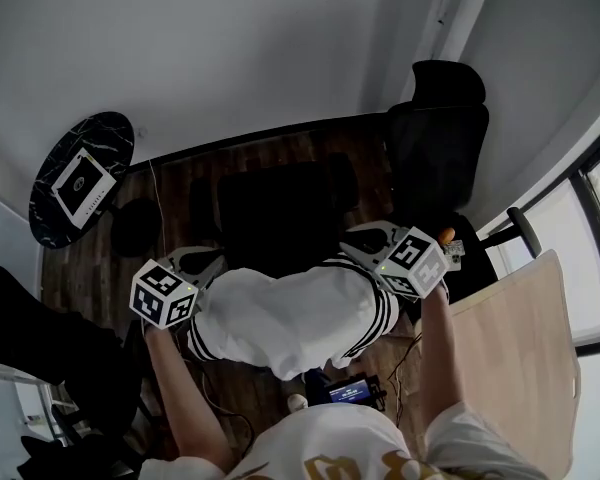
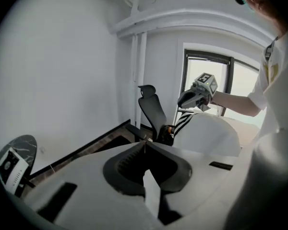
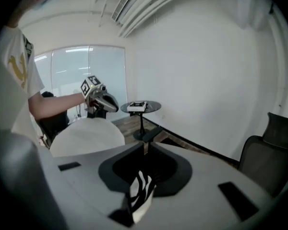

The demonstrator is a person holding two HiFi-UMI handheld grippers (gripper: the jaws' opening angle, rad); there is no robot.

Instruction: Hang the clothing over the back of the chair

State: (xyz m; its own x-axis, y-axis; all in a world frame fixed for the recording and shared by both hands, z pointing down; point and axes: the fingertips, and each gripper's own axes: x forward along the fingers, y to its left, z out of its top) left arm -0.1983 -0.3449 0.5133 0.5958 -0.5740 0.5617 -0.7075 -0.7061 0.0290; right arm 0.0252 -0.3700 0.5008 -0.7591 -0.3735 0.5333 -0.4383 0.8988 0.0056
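Note:
A white garment (image 1: 285, 318) with black stripes at its edges hangs stretched between my two grippers, in front of my chest. My left gripper (image 1: 215, 268) is shut on its left edge; in the left gripper view a fold of white cloth (image 2: 151, 195) sits pinched between the jaws. My right gripper (image 1: 358, 248) is shut on the striped right edge (image 3: 140, 195). A black high-backed office chair (image 1: 440, 138) stands ahead to the right, apart from the garment. It also shows as the chair (image 2: 151, 109) beyond the left jaws.
A second low black seat (image 1: 280, 203) stands directly ahead below the garment. A round black marble side table (image 1: 80, 178) carrying a white-framed item is at the far left. A pale wooden desk (image 1: 525, 338) lies to my right, a dark chair (image 1: 40, 353) to my left.

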